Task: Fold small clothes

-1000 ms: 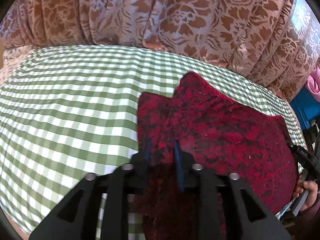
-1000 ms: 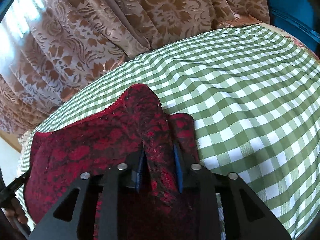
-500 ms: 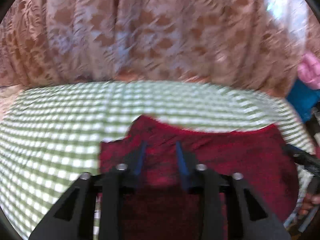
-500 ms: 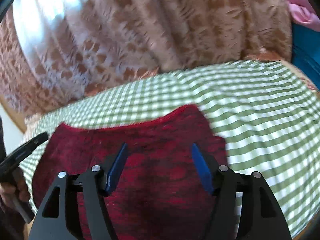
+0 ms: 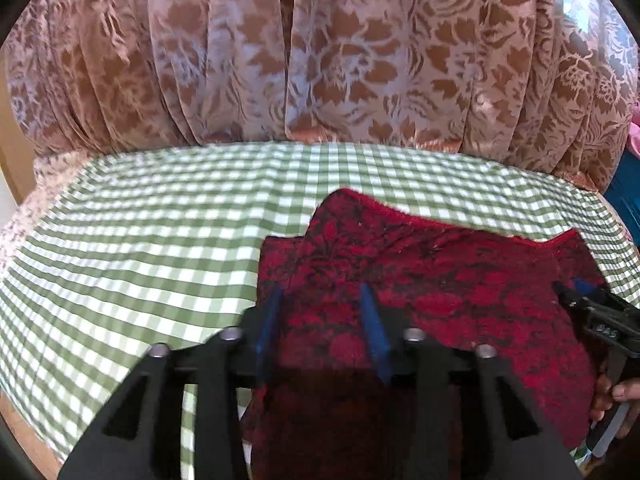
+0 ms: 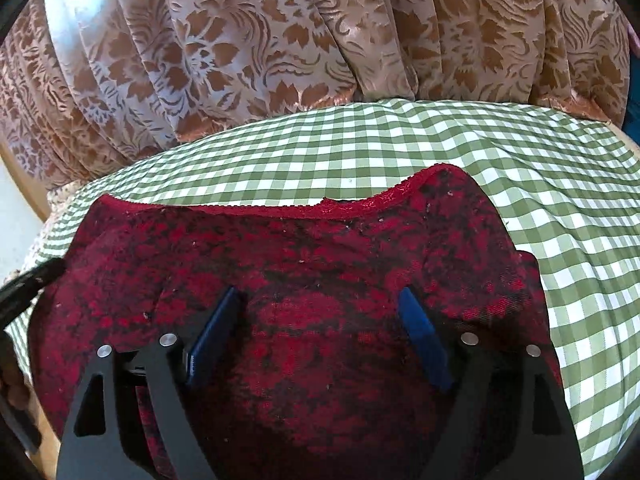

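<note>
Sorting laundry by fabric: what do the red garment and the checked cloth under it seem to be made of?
Red garment: looks like a soft knit or brushed fabric, matte and fuzzy, with specks of lint and a scalloped trim edge. Checked cloth: seems a thin, smooth woven cotton or blend, with crisp green-white squares and shallow wrinkles.

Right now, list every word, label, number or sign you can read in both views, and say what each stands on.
Pale characters on the black body of the right claw, whose jaws are opening and gripping nothing: too blurred to read.
Red garment, green checked cloth, patterned curtain: no text on any of them.
</note>
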Motion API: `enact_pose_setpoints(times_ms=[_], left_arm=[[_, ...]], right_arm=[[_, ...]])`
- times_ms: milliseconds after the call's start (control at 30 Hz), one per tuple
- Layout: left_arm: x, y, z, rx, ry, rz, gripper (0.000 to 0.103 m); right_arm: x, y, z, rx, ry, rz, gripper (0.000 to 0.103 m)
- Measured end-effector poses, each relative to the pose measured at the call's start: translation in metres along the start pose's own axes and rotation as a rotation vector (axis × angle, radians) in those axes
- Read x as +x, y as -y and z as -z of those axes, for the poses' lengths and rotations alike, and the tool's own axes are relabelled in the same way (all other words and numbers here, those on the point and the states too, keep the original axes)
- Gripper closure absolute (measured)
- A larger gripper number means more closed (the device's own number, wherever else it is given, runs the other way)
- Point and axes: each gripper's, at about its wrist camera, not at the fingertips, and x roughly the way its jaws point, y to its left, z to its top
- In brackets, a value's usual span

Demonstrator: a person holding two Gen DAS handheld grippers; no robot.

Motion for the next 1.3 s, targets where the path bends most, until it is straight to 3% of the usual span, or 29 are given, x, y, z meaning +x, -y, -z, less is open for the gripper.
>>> enact_pose_setpoints(times_ms=[333,533,933,1300], left_arm=[[-0.043,-0.005,0.011,-0.013,0.061,0.017,0.053],[-0.058,-0.014,0.022,-0.017,0.072,0.013,0.048],[-0.066,-0.043,0.045,-0.044,0.051,-0.009,0.043],[-0.06,-0.06,0.069,-0.073,0.003,0.002,0.042]], right_arm=[[-0.002,-0.002,-0.003,-0.001,-0.003,0.016,0.022],[-0.031,-0.005,-0.005,0.04,0.004,0.011,0.017],[-0.083,-0.008,0.027,0.058,0.018,-0.032,0.017],[-0.097,0.002,0.045,0.092,0.007,-0.011,0.017]])
